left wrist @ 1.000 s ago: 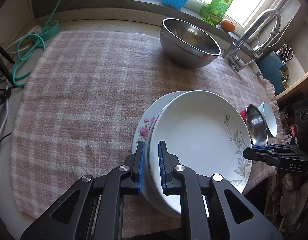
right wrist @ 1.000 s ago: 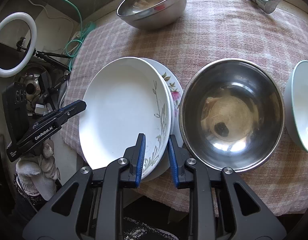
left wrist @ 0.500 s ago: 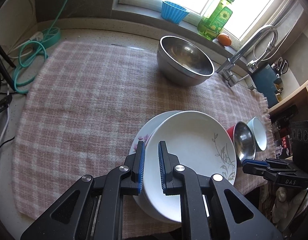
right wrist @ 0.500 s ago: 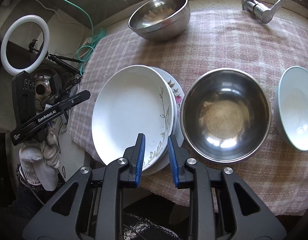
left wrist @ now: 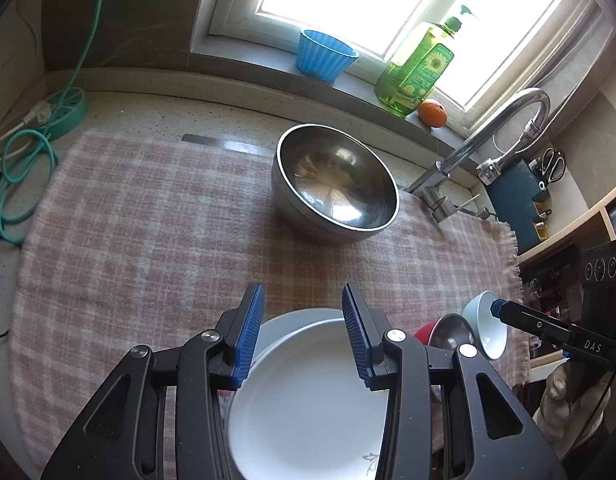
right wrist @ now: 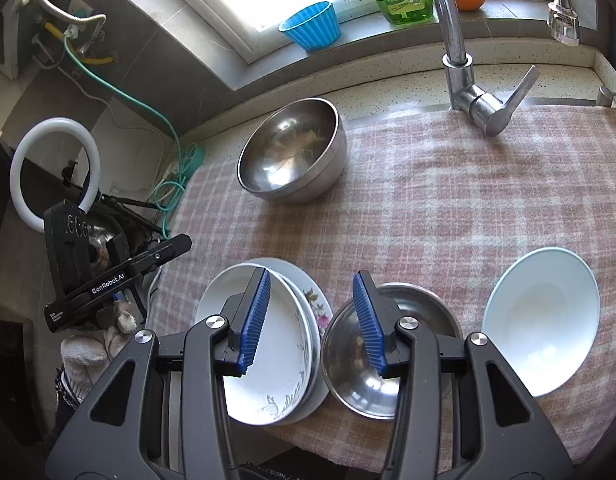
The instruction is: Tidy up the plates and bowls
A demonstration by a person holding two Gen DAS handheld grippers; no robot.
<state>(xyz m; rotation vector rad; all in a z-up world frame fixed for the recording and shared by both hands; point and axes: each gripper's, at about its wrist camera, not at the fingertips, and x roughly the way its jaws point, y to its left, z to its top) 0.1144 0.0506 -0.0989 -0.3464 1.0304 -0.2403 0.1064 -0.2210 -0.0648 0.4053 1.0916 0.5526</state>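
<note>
- On the far left of the right wrist view, a white ring light [right wrist: 52, 172] stands beyond the counter edge, and a teal cable [left wrist: 18, 168] lies coiled on the speckled worktop.
- The left gripper [left wrist: 302, 334] hovers over the near edge of the pink checked cloth [left wrist: 148, 220]; its blue-padded jaws have just been opening and stand apart, pressing on nothing.
- Below it the white plate with a grey leaf sprig [right wrist: 272, 344] lies on top of a white plate with pink flowers [right wrist: 317, 308], both resting on the cloth at its near edge.
- The right gripper [right wrist: 311, 322] hangs above the gap between this stack and the small steel bowl [right wrist: 363, 376]; its jaws have also just been opening and are released, with nothing clamped.
- The small steel bowl sits just beside the plates, nested in a red bowl [left wrist: 425, 330] of which only a sliver shows.
- A pale blue-rimmed white bowl [right wrist: 541, 328] stands to its right, close by.
- A large steel mixing bowl [left wrist: 333, 188] sits at the back of the cloth, near the chrome tap [right wrist: 463, 60].
- On the windowsill stand a blue fluted cup [left wrist: 325, 60], a green bottle of dish soap [left wrist: 415, 72] and an orange fruit [left wrist: 431, 112].
</note>
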